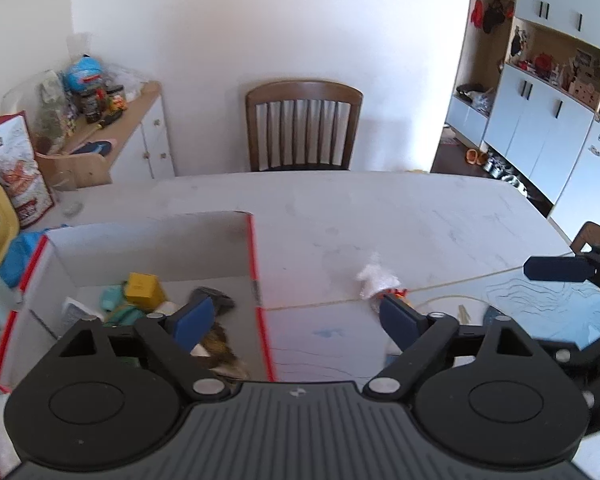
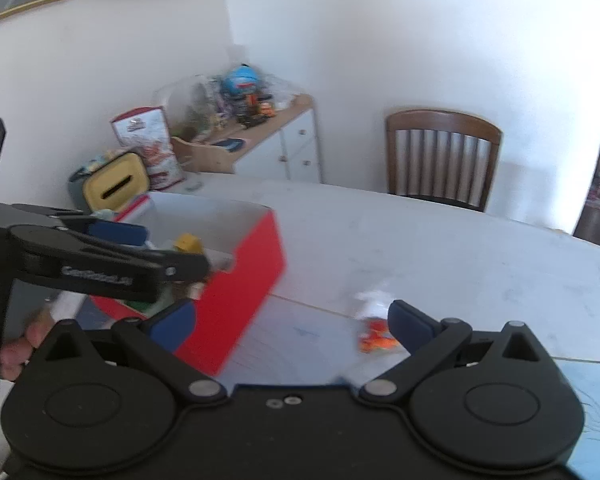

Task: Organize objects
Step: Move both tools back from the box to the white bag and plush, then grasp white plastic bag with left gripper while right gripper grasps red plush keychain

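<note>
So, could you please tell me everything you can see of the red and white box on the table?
The red and white box looks like cardboard, open at the top, with white inner walls, red outer sides and red rim edges. It sits upright on the pale table, towards its left side in the left wrist view. Inside lie a yellow cube, some teal pieces and a dark brown item, among other small things. The left tongs hang open over its right wall; nothing grips it.

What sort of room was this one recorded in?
Most likely a home dining room: a large pale table with a wooden chair at it, plus wall cabinets and a cluttered sideboard.
</note>
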{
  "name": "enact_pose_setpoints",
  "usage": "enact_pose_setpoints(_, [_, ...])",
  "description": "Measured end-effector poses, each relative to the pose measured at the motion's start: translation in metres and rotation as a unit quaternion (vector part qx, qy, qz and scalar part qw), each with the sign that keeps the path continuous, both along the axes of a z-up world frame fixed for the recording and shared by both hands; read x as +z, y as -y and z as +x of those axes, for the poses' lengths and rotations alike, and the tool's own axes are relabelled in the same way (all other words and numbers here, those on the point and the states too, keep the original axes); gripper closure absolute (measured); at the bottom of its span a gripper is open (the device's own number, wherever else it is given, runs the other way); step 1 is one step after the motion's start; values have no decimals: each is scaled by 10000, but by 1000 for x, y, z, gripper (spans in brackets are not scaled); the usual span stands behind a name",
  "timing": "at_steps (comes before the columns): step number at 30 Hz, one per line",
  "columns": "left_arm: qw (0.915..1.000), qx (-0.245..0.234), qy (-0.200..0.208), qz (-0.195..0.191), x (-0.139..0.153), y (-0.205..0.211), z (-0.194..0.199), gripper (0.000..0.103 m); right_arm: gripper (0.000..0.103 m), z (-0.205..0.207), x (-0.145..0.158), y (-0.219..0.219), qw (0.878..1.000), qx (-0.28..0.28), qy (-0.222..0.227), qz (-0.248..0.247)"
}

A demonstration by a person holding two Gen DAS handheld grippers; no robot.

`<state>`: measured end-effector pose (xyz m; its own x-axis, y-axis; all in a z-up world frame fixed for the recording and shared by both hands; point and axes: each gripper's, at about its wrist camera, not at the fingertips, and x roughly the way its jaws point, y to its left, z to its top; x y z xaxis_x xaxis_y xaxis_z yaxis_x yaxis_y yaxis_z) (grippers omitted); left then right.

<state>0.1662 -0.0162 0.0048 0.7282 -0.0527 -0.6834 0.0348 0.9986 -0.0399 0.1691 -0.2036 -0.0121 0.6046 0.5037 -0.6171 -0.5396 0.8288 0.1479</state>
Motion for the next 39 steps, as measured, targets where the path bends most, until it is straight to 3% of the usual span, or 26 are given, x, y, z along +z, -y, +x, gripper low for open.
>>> enact_pose_setpoints(4, [9997, -177, -20, -175, -11, 18, 4, 2, 1, 7, -10, 25, 9998, -183, -8, -113])
enact_pose_setpoints(13, [9992, -231, -98, -303, -39, 42, 32, 2, 1, 26, -45, 54, 9983, -288, -24, -513])
enact_pose_setpoints(18, [9994, -164, -235, -202, -56, 50, 56, 2, 2, 39, -70, 54, 9978, -291, -161, -577])
enact_pose_setpoints(39, [9964, -148, -703, -447, -120, 73, 143, 2, 8, 93, -147, 21, 9965, -219, -384, -706])
